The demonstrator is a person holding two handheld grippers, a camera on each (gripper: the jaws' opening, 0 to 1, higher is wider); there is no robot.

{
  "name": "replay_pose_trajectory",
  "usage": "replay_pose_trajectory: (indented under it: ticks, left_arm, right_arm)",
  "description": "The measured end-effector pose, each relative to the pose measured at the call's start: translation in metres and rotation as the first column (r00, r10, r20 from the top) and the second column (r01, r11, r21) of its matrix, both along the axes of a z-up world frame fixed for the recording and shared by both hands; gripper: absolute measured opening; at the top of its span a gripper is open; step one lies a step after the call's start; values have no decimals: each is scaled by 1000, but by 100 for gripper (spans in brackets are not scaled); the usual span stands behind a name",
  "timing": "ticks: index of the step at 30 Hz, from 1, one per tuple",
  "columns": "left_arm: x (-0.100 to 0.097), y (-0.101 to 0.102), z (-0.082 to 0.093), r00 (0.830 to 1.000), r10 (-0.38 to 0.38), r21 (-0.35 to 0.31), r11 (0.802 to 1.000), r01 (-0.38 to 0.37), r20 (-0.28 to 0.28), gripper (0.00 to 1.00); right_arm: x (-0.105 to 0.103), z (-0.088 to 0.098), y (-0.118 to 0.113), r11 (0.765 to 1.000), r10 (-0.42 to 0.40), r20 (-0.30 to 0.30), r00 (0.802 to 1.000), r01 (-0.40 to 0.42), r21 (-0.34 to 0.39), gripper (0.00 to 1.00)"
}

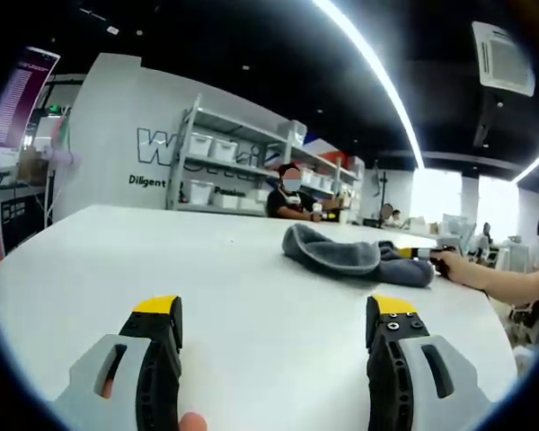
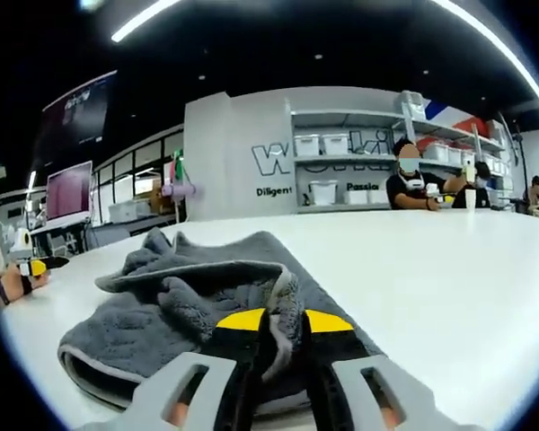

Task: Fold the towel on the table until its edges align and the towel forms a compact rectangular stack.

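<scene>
Towel fold: grip check
Right gripper (image 2: 271, 346) clenched on the soft, limp towel (image 2: 198, 305) edge; left gripper (image 1: 274, 328) released above worktop (image 1: 162, 260). Take corners.

Grey towel on a white surface

Ahead of the left tool (image 1: 278, 319), black with yellow tips, the surface (image 1: 207, 269) is plain white; between the right tool's (image 2: 283, 325) yellow tips lies the dark grey towel (image 2: 189, 296), pale-edged.

Towel (image 1: 359, 256) on table (image 1: 162, 260), right of middle; shelves (image 1: 251, 166) behind table; right gripper (image 2: 283, 328) on towel.
</scene>
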State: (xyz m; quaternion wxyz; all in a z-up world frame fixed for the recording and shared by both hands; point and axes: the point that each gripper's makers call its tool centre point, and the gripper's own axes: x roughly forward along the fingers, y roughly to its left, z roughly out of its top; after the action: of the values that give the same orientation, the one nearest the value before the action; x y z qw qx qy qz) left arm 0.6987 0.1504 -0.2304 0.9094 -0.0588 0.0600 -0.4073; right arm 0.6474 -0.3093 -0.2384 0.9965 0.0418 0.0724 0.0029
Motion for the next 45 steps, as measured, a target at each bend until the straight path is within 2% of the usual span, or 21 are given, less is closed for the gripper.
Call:
replay_pose_trajectory:
  ticks: [9,18,29,31,33,35,42,45]
  left_arm:
    - [-1,0,0,1000,0,0,1000,0,0,82]
    - [-2,-1,0,1000,-1,0,1000,1,0,82]
    - [-2,-2,0,1000,-4,1,1000,4,0,82]
    - [-2,-2,0,1000,-4,2,1000,4,0,82]
    - [-2,-2,0,1000,-4,2,1000,4,1,82]
    - [-3,-2,0,1000,-5,2,1000,5,1,82]
    - [-2,-2,0,1000,-6,2,1000,6,1,82]
    - [-1,-1,0,1000,-7,0,1000,7,1,82]
  right_arm:
    - [-4,10,-3,999,-5,60,998,2,46,16]
    - [-11,18,2,996,29,111,993,-38,79,25]
    - [-25,18,-9,990,59,127,990,-74,117,37]
    - [-27,18,-5,984,99,131,986,-116,133,39]
    - [-31,16,0,987,148,125,981,-155,51,41]
    - [-32,18,11,980,186,134,973,-194,52,43]
    - [-35,15,37,948,314,120,942,-319,21,66]
    - [-40,15,43,932,357,122,926,-362,19,72]
